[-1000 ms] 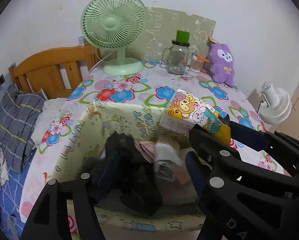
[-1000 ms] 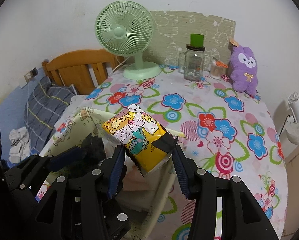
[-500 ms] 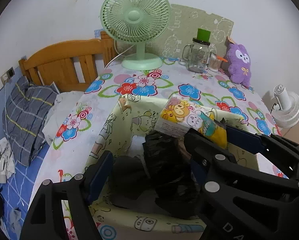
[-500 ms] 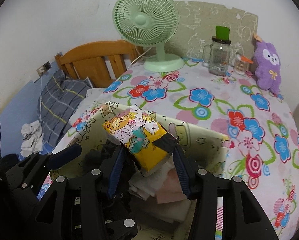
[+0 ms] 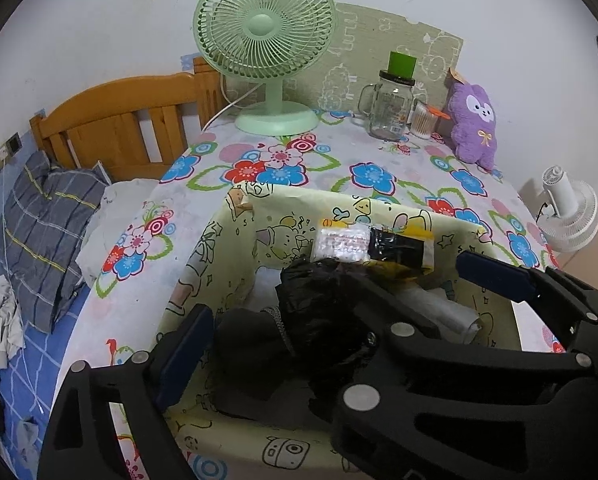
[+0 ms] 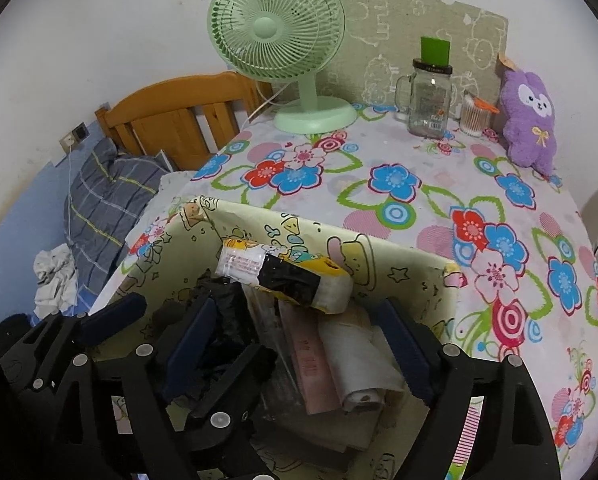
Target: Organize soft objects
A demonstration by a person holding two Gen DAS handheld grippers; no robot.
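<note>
A cartoon-print storage box [image 5: 235,248] [image 6: 403,264] stands on the flowered table. Inside lie black clothes [image 5: 319,320] [image 6: 219,320], folded pink and white cloth [image 6: 339,360], and a yellow cartoon tissue pack [image 6: 287,278] [image 5: 375,246] resting on top near the far wall. My right gripper [image 6: 299,348] is open above the box, just behind the pack and not touching it. My left gripper [image 5: 331,300] is open too, one finger outside the box's left wall [image 5: 183,356]. A purple plush [image 5: 475,124] [image 6: 533,120] stands at the table's back right.
A green desk fan [image 5: 265,64] [image 6: 279,48], a glass mug jar with green lid [image 5: 391,104] [image 6: 429,96] and a cotton-swab cup [image 6: 473,118] stand at the back. A wooden headboard [image 5: 131,128] and plaid pillow [image 5: 47,232] are left; a white fan [image 5: 567,212] is right.
The right gripper opened and let go of the tissue pack, which now lies flat in the box. Both grippers drew back slightly from the box.
</note>
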